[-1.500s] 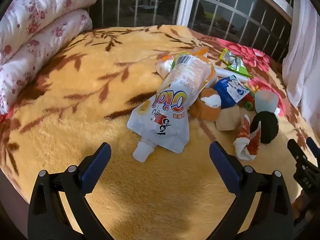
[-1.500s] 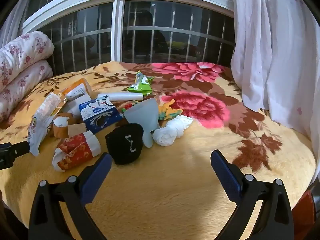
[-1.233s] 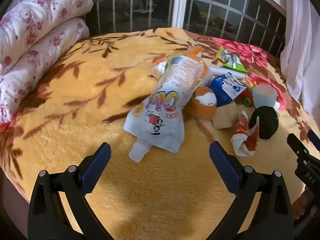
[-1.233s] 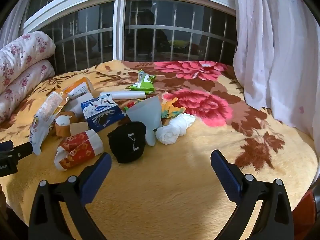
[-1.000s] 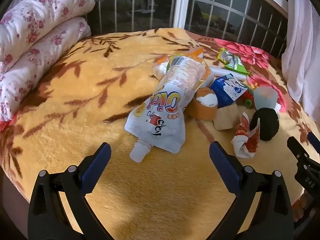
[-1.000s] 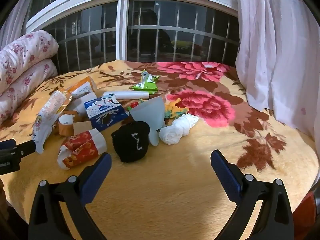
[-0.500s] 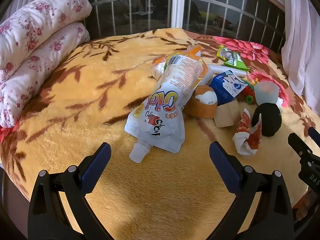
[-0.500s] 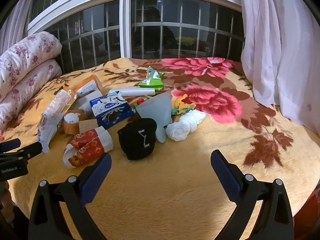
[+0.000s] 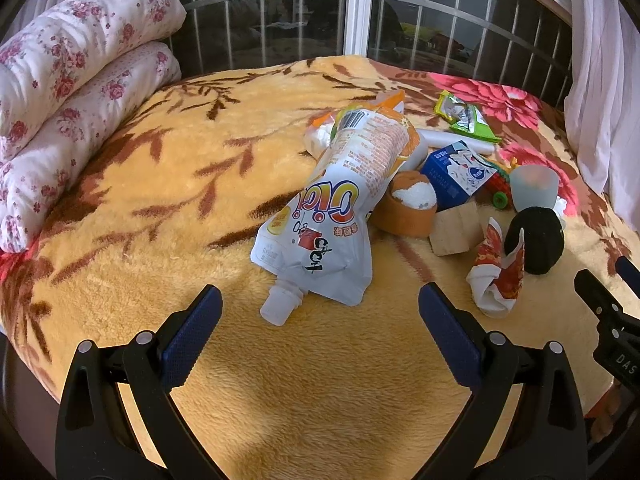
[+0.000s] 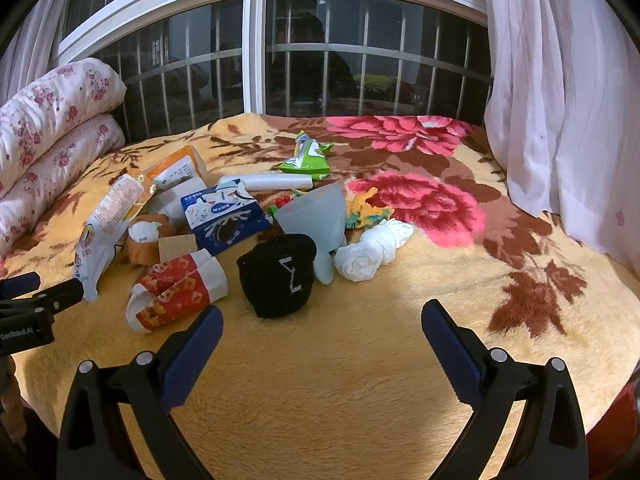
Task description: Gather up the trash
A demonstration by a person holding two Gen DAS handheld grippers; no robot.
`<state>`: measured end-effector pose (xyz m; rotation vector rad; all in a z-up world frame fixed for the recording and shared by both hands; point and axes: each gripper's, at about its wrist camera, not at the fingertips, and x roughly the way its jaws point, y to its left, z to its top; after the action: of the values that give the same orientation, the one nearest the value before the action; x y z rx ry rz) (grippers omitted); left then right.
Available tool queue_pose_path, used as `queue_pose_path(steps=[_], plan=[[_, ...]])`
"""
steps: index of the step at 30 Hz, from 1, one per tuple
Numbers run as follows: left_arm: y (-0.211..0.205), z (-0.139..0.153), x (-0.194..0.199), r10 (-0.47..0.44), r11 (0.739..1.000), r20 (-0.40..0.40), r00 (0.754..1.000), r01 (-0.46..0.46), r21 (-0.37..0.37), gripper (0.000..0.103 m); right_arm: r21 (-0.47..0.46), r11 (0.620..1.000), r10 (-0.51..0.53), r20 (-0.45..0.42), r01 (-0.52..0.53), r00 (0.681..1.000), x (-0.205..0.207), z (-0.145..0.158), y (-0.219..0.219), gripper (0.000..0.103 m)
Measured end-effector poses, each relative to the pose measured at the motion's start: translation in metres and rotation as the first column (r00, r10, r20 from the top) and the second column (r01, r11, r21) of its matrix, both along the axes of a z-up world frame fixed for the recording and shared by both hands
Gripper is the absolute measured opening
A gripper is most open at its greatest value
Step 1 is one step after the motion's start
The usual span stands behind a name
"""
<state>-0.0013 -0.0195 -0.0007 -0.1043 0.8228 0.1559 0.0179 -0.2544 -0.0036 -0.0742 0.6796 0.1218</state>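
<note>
A pile of trash lies on the yellow floral blanket (image 9: 168, 184). A white spouted drink pouch (image 9: 336, 208) lies nearest my left gripper (image 9: 320, 320), which is open and empty just in front of its cap. A red-and-white crumpled paper cup (image 10: 176, 292), a blue milk carton (image 10: 224, 218), a green wrapper (image 10: 308, 158) and a white plastic roll (image 10: 264, 181) lie in the pile. My right gripper (image 10: 322, 340) is open and empty, in front of a black rolled sock (image 10: 280, 276).
A grey silicone funnel (image 10: 316, 220), a white rolled cloth (image 10: 372, 250), a wooden block (image 9: 456, 229), an orange sock (image 9: 408, 204) and a small toy dinosaur (image 10: 366, 210) are mixed in. Folded floral quilts (image 9: 68, 80) sit at left. Barred window and curtain (image 10: 560, 92) behind.
Both grippers have drifted slightly back and up from the pile, so the objects sit a little further into view. Both stay open. Nothing on the blanket moved.
</note>
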Motion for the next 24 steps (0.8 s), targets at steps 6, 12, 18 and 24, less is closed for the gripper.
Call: queue_pose_path(steps=[6, 12, 18, 24], plan=[[0.0002, 0.0001, -0.0001, 0.001, 1.000, 0.001, 1.000, -0.001, -0.002, 0.096, 0.000, 1.000, 0.002, 0.000, -0.002, 1.000, 0.0001, 0.0003, 0.0003, 0.098], [0.0004, 0.0002, 0.0003, -0.001, 1.000, -0.002, 1.000, 0.001, -0.001, 0.096, 0.000, 1.000, -0.002, 0.001, 0.002, 1.000, -0.0006, 0.0005, -0.0014, 0.098], [0.0005, 0.0002, 0.0004, -0.001, 1.000, -0.002, 1.000, 0.001, -0.001, 0.096, -0.003, 1.000, -0.001, 0.002, 0.001, 1.000, -0.0006, 0.0005, -0.0007, 0.098], [0.0009, 0.0000, 0.0006, 0.000, 1.000, -0.001, 1.000, 0.000, -0.004, 0.096, -0.003, 1.000, -0.001, 0.002, 0.001, 1.000, -0.0006, 0.0003, -0.0005, 0.098]])
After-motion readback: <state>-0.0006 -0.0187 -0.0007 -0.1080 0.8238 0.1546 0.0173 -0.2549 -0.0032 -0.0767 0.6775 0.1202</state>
